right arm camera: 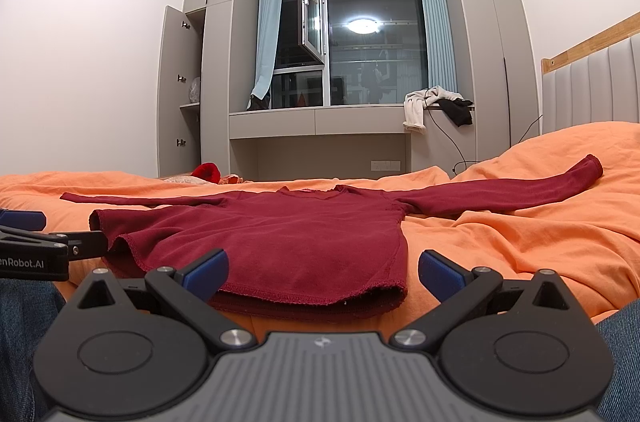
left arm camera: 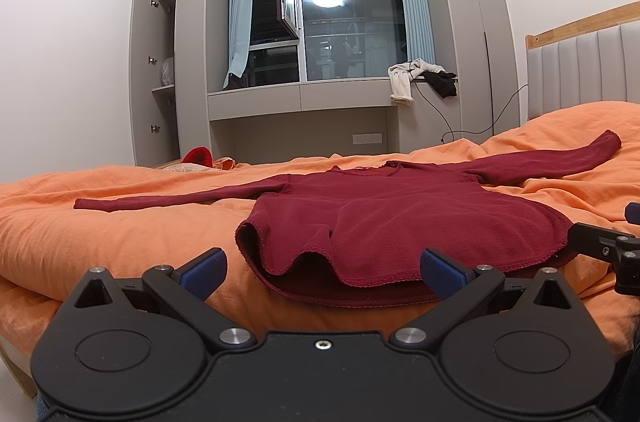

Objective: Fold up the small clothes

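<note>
A dark red long-sleeved top [left arm camera: 384,222] lies flat on the orange bed cover [left arm camera: 120,238], hem toward me, both sleeves spread out to the sides. It also shows in the right wrist view [right arm camera: 272,234]. My left gripper [left arm camera: 322,272] is open and empty, its blue pads at the hem's left part. My right gripper [right arm camera: 323,272] is open and empty at the hem's right corner. In the left wrist view, the right gripper shows at the right edge [left arm camera: 608,248].
A red item [left arm camera: 198,155] lies at the bed's far edge. A padded headboard [left arm camera: 580,70] stands at right. Beyond the bed are a grey window bench with clothes [left arm camera: 420,74] and an open cabinet door [left arm camera: 150,70]. A cable [left arm camera: 480,126] hangs by the wall.
</note>
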Motion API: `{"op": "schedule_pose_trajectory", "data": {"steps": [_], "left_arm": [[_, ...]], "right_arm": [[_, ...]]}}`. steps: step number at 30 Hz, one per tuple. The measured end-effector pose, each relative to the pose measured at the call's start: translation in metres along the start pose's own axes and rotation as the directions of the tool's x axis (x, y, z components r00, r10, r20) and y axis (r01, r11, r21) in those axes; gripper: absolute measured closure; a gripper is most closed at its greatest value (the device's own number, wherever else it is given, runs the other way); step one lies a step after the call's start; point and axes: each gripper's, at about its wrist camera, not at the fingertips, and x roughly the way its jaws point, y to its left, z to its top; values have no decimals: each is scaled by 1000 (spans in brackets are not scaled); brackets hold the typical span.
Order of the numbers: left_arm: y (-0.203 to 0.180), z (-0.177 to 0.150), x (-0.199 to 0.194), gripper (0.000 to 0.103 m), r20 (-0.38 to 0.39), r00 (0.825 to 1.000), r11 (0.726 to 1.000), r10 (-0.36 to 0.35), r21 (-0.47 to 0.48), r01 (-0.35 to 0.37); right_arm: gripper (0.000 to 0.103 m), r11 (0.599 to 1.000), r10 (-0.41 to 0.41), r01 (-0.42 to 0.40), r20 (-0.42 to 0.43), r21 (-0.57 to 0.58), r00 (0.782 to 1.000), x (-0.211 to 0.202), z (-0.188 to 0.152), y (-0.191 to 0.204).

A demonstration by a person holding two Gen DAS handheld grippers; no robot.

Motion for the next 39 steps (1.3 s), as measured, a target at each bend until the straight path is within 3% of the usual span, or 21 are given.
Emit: {"op": "schedule_pose_trajectory", "data": {"steps": [24, 33, 39], "left_arm": [[1, 0, 3, 0, -9, 1000, 1000, 2, 0, -2], [7, 12, 36, 0, -149, 988, 998, -35, -54, 27], [2, 43, 62, 0, -132, 991, 996, -33, -83, 22]], "right_arm": [[0, 1000, -7, 7, -18, 3, 1000, 2, -2, -1], [0, 992, 0, 18, -143, 124, 990, 19, 21, -24], [0, 986, -48, 82, -232, 142, 972, 50, 50, -45]]}}
